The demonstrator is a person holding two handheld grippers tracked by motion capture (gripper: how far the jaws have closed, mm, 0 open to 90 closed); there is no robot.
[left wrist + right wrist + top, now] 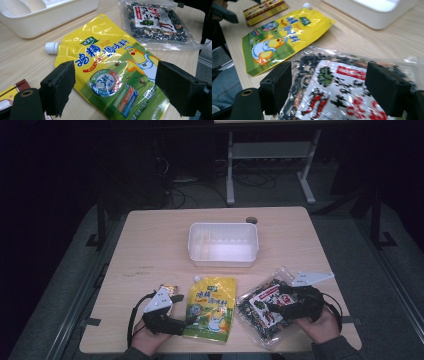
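Yellow spouted pouch [210, 307] flat at table's [150, 245] near edge, left gripper [113, 87] over it, jaws apart. Clear dried-mix bag [265, 307] just right, under right gripper [337, 88], jaws apart. White tub [223, 244] behind both.

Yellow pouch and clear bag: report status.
Left claw open over yellow pouch. Right claw open over clear bag. White tub beyond. Nothing blocking.

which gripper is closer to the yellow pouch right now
Left. The left gripper sits at the yellow pouch's lower left edge, jaws open over it. The right gripper is farther right, open over the clear bag.
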